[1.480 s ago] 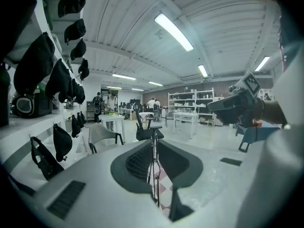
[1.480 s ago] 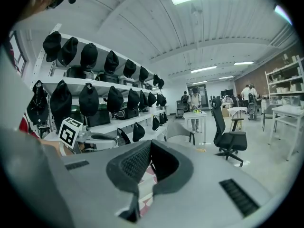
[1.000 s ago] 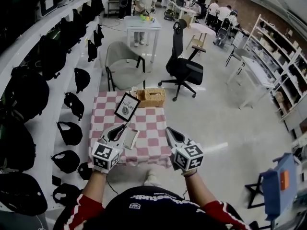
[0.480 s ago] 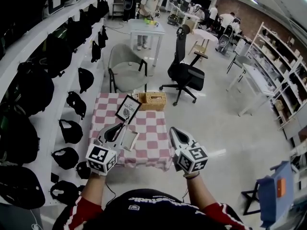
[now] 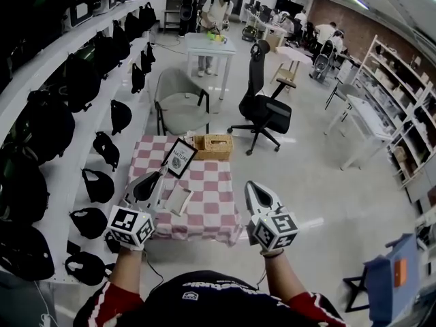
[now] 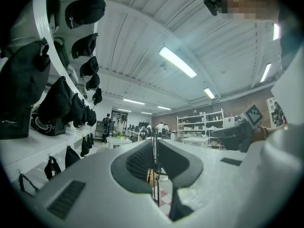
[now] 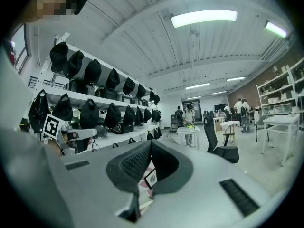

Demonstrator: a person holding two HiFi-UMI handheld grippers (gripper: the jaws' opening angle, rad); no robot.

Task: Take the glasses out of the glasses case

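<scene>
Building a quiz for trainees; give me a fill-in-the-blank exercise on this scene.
1. The tablecloth is checked pink and ____.
2. Next to the framed picture stands a wicker ____.
3. The glasses case lies nearer the ____ gripper.
Missing words: white; basket; left gripper.
</scene>
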